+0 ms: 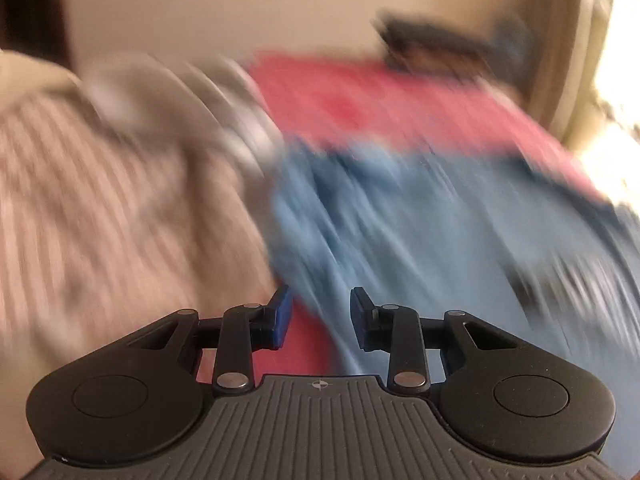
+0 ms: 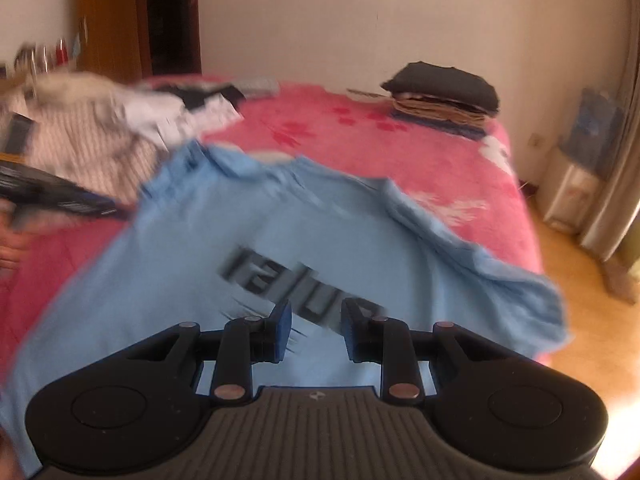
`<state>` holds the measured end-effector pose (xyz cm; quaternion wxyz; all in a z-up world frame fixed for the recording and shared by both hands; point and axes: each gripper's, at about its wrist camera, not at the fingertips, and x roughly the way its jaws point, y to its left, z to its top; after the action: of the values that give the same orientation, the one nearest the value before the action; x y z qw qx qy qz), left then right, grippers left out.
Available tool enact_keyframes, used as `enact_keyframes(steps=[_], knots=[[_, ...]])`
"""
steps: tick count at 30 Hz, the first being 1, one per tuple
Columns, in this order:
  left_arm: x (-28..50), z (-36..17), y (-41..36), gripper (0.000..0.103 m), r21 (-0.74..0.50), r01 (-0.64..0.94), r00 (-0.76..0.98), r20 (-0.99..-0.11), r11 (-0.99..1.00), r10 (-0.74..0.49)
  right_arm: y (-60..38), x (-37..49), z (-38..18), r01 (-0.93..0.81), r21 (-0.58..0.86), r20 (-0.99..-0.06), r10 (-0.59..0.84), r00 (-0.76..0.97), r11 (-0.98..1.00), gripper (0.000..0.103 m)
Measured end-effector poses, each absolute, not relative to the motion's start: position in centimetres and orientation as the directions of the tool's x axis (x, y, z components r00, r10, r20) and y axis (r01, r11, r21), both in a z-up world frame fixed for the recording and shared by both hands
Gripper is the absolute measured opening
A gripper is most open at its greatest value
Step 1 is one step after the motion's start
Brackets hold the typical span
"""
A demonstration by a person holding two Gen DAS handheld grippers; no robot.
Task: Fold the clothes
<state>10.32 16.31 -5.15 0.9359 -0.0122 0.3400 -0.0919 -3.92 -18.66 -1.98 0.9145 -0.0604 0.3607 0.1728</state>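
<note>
Garment under inspection: a light blue cotton T-shirt with dark block lettering [image 2: 280, 248], spread loosely across the pink fleece-covered bed [image 2: 400, 152], its far sleeve and collar edge rumpled. Your right claw [image 2: 316, 330] hovers above the printed chest with its blue pads parted and nothing between them. Your left claw [image 1: 321, 322] is likewise parted and empty over the shirt's near edge, though that view is heavily blurred. Before folding, you should flatten the wrinkled far sleeve and pinch only a single layer at a hem corner or shoulder seam, so the fold line runs straight. No containers are visible. A finished stack of folded dark and tan clothes [image 2: 444, 94] sits at the far end of the bed, and a heap of unfolded striped and white laundry [image 2: 92, 136] lies at the left.
</note>
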Motion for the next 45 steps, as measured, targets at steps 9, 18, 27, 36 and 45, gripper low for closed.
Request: enact_keyframes(steps=[9,18,27,36,45], knots=[[19.3,-9.1,16.2,0.025,0.307,0.192,0.89,-0.454,0.932,-0.034,-12.9,-3.2,-4.6,-0.259,0.303,-0.729,0.398,0.558,0.917,0.029],[21.8,-9.6,20.5,0.024,0.432,0.208,0.91,-0.414,0.877,-0.012,-11.4,-3.0,-6.2,-0.252,0.294,-0.82,0.379,0.429,0.922,0.03],[27.5,-10.1,24.5,0.023,0.523,0.073,0.885,-0.426,0.849,0.186,-13.1,-5.9,-6.8,-0.254,0.248,-0.877,0.328,0.35,0.935,0.03],[20.3,-6.1,17.9,0.043,0.395,0.179,0.88,-0.474,0.901,0.033,-14.3,-0.9,-3.4,-0.277,0.272,-0.834,0.369,0.41,0.922,0.031],[11.9,-5.7,15.9,0.051,0.083,0.285,0.797,-0.574,0.955,-0.188,-7.1,13.0,-1.0,-0.368,0.292,-0.776,0.444,0.448,0.883,0.031]])
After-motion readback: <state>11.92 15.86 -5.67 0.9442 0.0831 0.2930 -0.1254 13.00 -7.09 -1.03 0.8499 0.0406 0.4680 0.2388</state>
